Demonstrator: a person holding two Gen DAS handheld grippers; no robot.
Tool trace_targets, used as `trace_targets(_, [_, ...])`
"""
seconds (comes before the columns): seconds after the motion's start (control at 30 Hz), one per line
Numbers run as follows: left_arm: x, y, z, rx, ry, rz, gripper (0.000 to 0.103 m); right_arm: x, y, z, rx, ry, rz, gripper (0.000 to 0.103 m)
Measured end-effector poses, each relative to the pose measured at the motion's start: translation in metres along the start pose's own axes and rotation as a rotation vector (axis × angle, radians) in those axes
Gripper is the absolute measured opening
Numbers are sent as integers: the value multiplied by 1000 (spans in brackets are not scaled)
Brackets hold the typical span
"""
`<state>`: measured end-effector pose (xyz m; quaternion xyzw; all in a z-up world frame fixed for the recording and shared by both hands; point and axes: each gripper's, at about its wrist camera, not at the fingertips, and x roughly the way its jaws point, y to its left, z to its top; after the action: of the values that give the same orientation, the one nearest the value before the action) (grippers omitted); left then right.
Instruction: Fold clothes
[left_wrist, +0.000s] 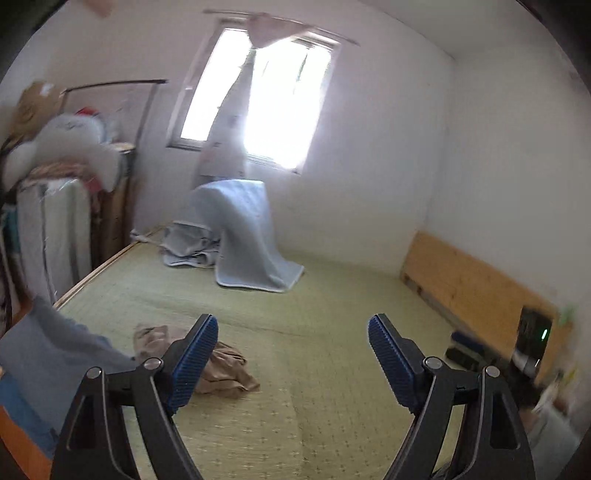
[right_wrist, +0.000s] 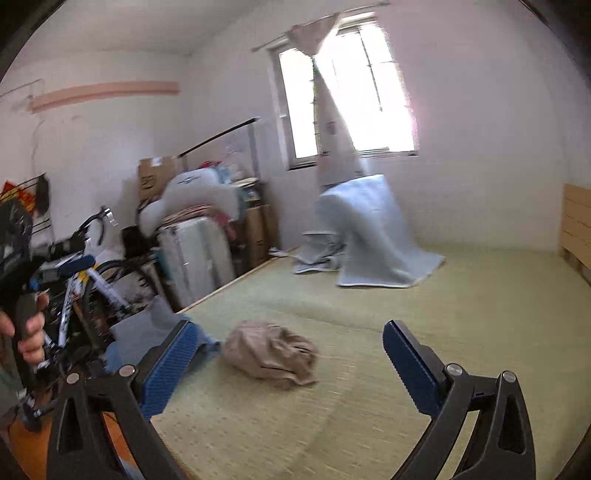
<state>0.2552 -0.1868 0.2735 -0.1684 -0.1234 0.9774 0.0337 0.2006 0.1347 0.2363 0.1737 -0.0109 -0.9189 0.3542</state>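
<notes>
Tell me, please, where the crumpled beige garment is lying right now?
The beige garment lies on the green mat, low and left of centre in both wrist views, beside a blue cloth at the mat's left edge.

Left wrist view sat above the green mat (left_wrist: 332, 295), looking slightly down and across the room at the window (left_wrist: 258, 99) upper centre, own left gripper (left_wrist: 291, 354) filling the bottom, headboard (left_wrist: 476, 284) at right. Right wrist view faced much the same way from a spot further right, with the window (right_wrist: 347, 96) upper right and a bicycle (right_wrist: 85, 280) at left. Both shared the mat (right_wrist: 406, 321), beige garment (left_wrist: 225, 373) (right_wrist: 273, 354) in near foreground, pale blue blanket (left_wrist: 243, 229) (right_wrist: 373, 229) far back.
</notes>
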Motion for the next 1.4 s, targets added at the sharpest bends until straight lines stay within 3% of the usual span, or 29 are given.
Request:
trace_targets(0.17, [60, -49, -34, 52, 77, 6, 87, -16, -52, -12, 48, 17, -102, 103])
trace_targets(0.33, [116, -64, -62, 35, 106, 47, 87, -8, -104, -29, 88, 46, -210, 103])
trace_targets(0.53, [185, -74, -100, 55, 119, 109, 87, 25, -160, -49, 148, 75, -340, 103])
trace_targets(0.8, [287, -74, -156, 76, 220, 150, 87, 100, -211, -93, 140, 179, -445, 103])
trace_targets(1.03, [321, -79, -175, 101, 255, 147, 87, 131, -223, -123, 111, 252, -446, 103])
trace_targets(1.2, [324, -84, -181, 163, 236, 186, 87, 134, -217, -117, 68, 216, -447, 103])
trace_targets(1.4, [336, -77, -186, 114, 278, 188, 87, 144, -222, -118, 124, 223, -476, 103])
